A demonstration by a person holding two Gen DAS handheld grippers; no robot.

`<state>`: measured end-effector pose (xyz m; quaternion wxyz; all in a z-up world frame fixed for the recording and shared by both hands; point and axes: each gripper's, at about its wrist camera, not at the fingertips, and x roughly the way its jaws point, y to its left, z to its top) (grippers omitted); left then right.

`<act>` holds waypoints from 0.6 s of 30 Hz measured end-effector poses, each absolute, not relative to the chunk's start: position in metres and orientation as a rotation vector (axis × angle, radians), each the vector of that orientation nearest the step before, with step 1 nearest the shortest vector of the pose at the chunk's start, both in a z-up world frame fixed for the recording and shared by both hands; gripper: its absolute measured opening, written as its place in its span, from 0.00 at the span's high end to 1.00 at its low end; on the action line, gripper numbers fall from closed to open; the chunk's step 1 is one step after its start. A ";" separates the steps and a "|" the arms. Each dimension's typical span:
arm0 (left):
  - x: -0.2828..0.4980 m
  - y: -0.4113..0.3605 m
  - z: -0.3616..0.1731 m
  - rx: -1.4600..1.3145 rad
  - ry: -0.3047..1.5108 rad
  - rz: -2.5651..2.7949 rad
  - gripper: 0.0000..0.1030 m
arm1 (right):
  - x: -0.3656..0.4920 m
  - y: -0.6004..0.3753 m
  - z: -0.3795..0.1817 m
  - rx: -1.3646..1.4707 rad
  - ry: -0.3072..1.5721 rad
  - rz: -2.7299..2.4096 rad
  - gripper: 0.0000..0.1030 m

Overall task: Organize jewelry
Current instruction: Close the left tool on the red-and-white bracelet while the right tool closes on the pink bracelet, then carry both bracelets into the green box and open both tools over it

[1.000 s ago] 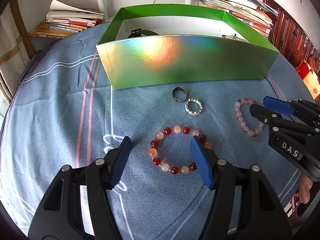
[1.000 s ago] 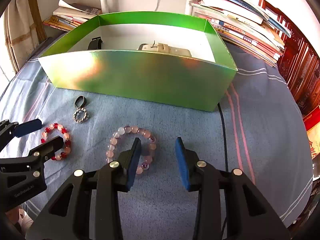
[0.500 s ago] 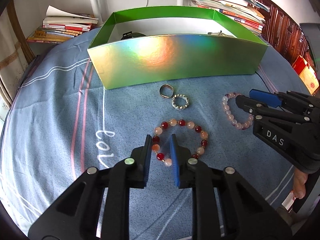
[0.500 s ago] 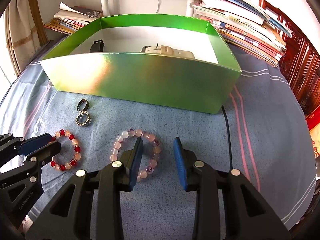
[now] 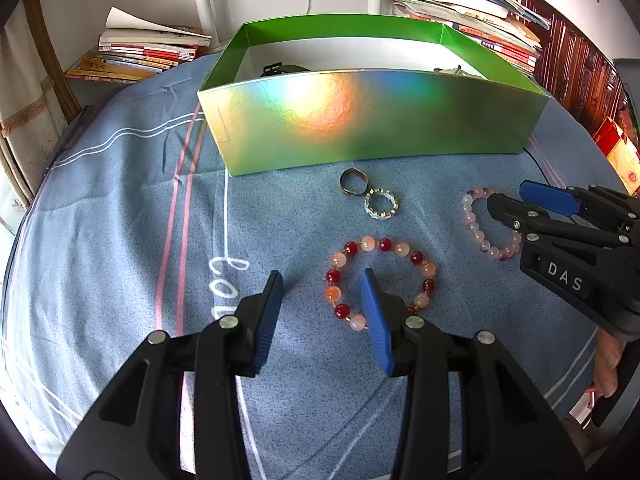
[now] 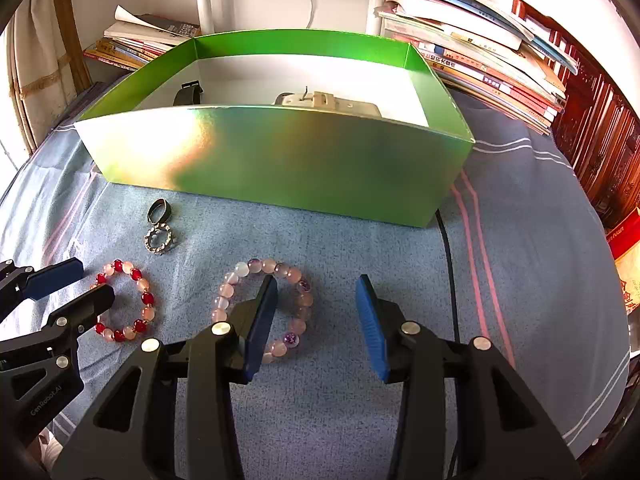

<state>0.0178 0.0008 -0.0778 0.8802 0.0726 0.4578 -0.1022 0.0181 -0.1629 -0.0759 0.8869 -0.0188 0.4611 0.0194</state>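
Two hand-held grippers hang over a blue cloth (image 5: 120, 220) on which jewelry lies in front of a green box (image 5: 360, 120).

Left gripper (image 5: 322, 312): jaws partly apart and opening. Its blue pads (image 5: 374, 320) straddle the near-left arc of the red bracelet (image 5: 380, 280); the right-hand pad stands inside the loop, the left-hand pad outside it. The pads do not press on the beads, and the bracelet lies flat on the cloth.

Right gripper (image 6: 316, 320): jaws partly apart and opening. Its left-hand pad stands inside the loop of the pink bracelet (image 6: 260, 308) and its right-hand pad outside, so the right arc of beads lies between them. Nothing is gripped; this bracelet also lies flat.

The two bracelets lie side by side, apart from each other, the red one toward the left gripper and the pink one toward the right. Beyond them, nearer the box, lie a plain ring (image 5: 353, 182) and a studded ring (image 5: 381, 203), touching or nearly so.

The box stands open, its shiny front wall facing both cameras. Inside it are a dark strap (image 6: 188, 94) near the left end and a pale object (image 6: 328, 104) toward the right; what the latter is cannot be told.

A black cable (image 6: 448, 264) runs across the cloth past the box's right corner. Stacks of books (image 6: 480, 52) stand behind the box on both sides.
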 end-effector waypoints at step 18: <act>0.016 -0.004 -0.076 0.148 0.975 -0.269 0.92 | 0.013 -0.150 -0.068 -0.033 0.946 0.134 0.92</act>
